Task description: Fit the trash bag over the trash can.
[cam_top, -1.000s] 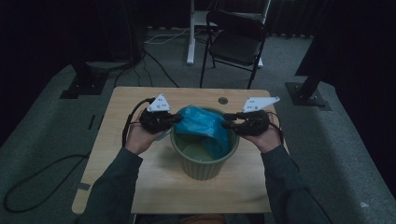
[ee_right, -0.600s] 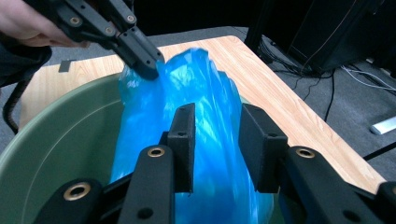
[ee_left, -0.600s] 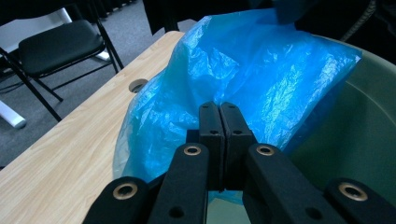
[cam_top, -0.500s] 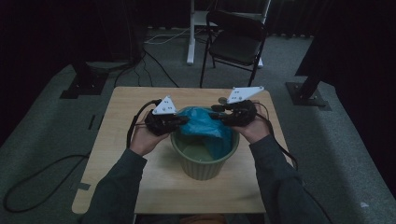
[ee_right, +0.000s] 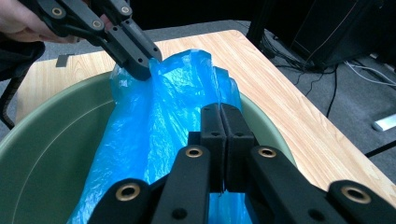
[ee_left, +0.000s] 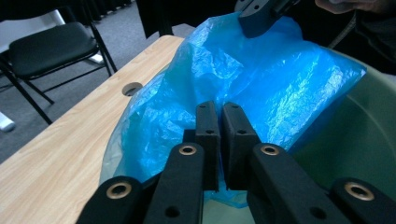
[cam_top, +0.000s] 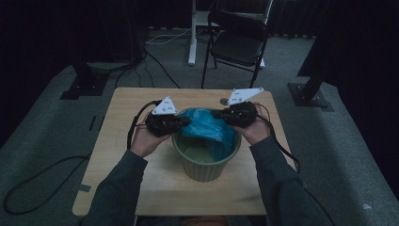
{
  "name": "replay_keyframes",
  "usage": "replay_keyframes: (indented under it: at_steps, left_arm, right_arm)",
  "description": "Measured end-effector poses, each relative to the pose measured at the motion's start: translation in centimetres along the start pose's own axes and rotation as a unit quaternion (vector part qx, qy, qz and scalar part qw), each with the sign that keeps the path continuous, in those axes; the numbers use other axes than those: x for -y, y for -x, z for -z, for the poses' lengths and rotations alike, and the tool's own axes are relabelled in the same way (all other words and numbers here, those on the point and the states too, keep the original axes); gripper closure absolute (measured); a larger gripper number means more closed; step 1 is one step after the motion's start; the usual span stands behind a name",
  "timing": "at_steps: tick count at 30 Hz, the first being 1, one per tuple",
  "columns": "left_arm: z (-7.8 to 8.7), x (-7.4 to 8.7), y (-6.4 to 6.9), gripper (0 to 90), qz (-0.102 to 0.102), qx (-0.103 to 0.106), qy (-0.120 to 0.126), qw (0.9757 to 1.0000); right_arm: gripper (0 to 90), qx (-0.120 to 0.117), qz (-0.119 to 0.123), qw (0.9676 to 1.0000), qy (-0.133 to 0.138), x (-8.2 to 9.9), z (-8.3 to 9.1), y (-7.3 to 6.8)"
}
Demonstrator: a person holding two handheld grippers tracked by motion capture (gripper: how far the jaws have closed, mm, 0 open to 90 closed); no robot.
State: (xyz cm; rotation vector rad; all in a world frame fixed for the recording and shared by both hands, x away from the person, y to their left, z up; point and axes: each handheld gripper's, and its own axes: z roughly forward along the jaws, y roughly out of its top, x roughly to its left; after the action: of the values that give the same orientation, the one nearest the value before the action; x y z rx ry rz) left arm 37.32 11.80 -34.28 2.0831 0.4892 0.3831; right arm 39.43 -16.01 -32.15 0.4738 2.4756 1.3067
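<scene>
A thin blue plastic bag (cam_top: 207, 127) lies crumpled across the far half of a green round tub (cam_top: 207, 167) on the wooden table (cam_top: 122, 108). My left gripper (cam_top: 186, 121) pinches the bag's left edge; its jaws (ee_left: 219, 106) have just eased apart a little, leaving a narrow slit with the film still between them. My right gripper (cam_top: 215, 113) has just been closing and is shut on the bag's far right edge, its jaws (ee_right: 220, 107) pressed together on the film. In the right gripper view the bag (ee_right: 177, 102) stretches between both grippers over the tub (ee_right: 51, 140).
A small round hole (cam_top: 224, 101) sits in the table near its far edge. A black folding chair (cam_top: 237, 40) stands behind the table, with cables on the floor to the left. Cables trail from both grippers across the tabletop.
My right gripper moved left from the tub's right rim to the bag and its jaws closed on the film. The left gripper kept its place on the bag.
</scene>
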Motion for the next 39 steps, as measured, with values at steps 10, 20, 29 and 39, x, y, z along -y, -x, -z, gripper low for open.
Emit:
replay_keyframes:
  at_steps: [10, 20, 29, 39]
  left_arm:
    - [1.3, 0.7, -0.7, 73.7, 0.015, -0.016, 0.004, 0.9997]
    - [1.2, 1.7, -2.1, 63.3, 0.038, -0.037, -0.014, 0.9985]
    - [-0.9, 0.5, -1.5, 69.4, 0.03, 0.006, -0.009, 0.9995]
    - [-1.6, -0.3, -0.4, 89.8, 0.01, 0.017, -0.015, 0.9997]
  right_arm:
    - [90.0, 0.003, -0.009, 1.0, 0.002, 1.6, 0.9, 0.4]
    - [90.0, 0.001, -0.017, 0.9998, 0.012, 2.3, 2.0, 0.6]
    - [90.0, -0.012, -0.013, 0.9998, 0.006, 2.2, 1.4, 0.4]
    - [90.0, -0.022, -0.008, 0.9997, 0.004, 2.2, 1.7, 0.4]
